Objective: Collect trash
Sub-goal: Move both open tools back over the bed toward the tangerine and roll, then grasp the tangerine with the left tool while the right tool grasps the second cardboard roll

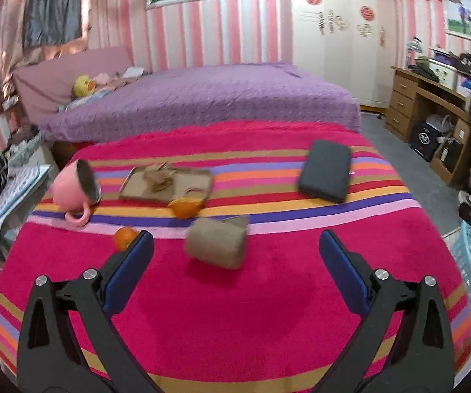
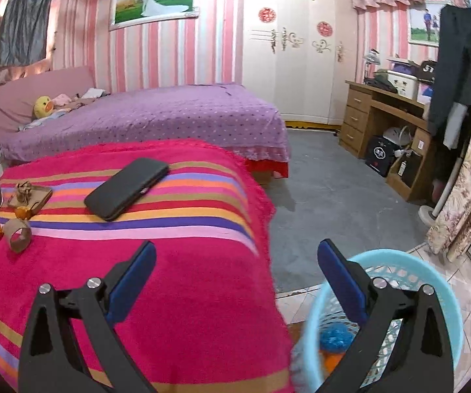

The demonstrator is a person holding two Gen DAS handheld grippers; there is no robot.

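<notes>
From the left wrist, the left claw (image 1: 235, 255) gapes empty with the cardboard tube (image 1: 216, 243) just ahead between its fingers, likely to roll away if nudged; from the right wrist, the right claw (image 2: 235, 265) gapes empty, the bin (image 2: 399, 311) under its right finger.

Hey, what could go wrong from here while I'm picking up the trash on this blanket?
The cardboard tube lies on its side in front of the open left tongs, so it may roll away when nudged. The black phone and the tipped pink mug lie among the scraps and could be binned by mistake. The blue basket stands off the blanket's edge, so drops may miss it.
</notes>
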